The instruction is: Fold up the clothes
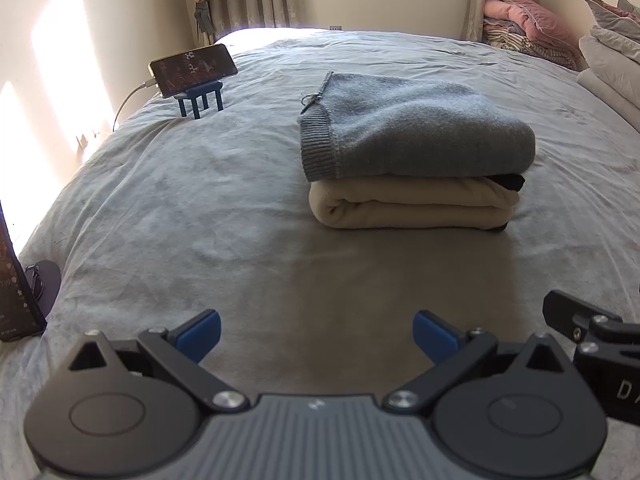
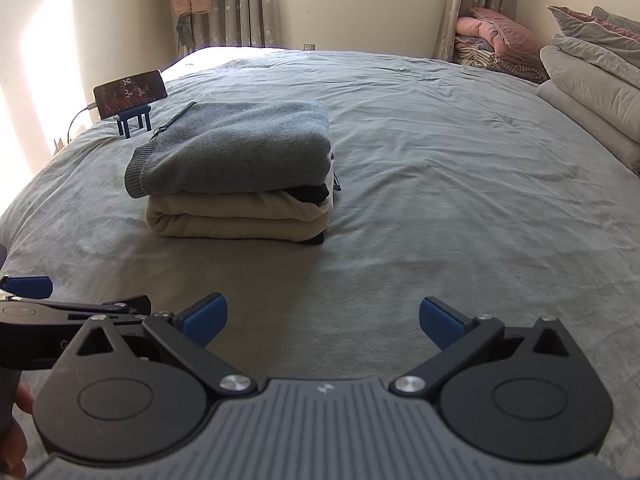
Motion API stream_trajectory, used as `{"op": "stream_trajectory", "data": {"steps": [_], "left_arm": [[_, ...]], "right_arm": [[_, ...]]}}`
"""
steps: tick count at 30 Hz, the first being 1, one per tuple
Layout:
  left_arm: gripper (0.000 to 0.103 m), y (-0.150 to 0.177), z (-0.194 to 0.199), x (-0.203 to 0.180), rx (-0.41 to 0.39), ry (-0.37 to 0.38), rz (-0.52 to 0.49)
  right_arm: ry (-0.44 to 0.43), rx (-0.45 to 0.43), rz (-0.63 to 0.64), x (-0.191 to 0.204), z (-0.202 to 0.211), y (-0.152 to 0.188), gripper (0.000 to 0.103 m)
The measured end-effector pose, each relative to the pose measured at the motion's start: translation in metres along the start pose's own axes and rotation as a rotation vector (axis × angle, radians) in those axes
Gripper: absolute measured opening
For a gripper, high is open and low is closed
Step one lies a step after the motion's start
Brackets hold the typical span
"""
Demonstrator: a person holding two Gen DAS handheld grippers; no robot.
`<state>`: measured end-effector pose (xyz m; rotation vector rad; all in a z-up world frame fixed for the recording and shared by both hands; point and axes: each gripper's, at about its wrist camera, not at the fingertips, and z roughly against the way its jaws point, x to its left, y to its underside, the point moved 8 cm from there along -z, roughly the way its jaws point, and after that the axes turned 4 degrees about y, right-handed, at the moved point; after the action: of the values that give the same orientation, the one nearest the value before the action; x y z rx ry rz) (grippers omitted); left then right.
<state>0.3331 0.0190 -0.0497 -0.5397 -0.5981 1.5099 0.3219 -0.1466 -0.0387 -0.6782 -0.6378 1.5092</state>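
Note:
A folded grey knit sweater lies on top of a folded cream garment, stacked on the grey bedspread. A bit of black cloth shows between the two at the stack's right end. My left gripper hovers open over bare bedspread, well short of the stack, nothing between its blue pads. My right gripper is open too, holding nothing, with the stack ahead to its left. The two grippers sit side by side.
A phone on a small blue stand sits at the bed's far left, a cable running off the edge. Folded bedding and pillows pile at the right. Pink quilts are stacked in the far corner.

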Motion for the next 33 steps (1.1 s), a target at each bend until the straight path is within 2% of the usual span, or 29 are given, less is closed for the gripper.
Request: {"op": "stream_trajectory", "data": {"steps": [33], "left_arm": [[0.102,0.0005,0.0001,-0.0001,0.000,-0.010,-0.010]], "right_arm": [[0.001,-0.002,0.006,0.0018,0.0008,0.0006,0.103]]}}
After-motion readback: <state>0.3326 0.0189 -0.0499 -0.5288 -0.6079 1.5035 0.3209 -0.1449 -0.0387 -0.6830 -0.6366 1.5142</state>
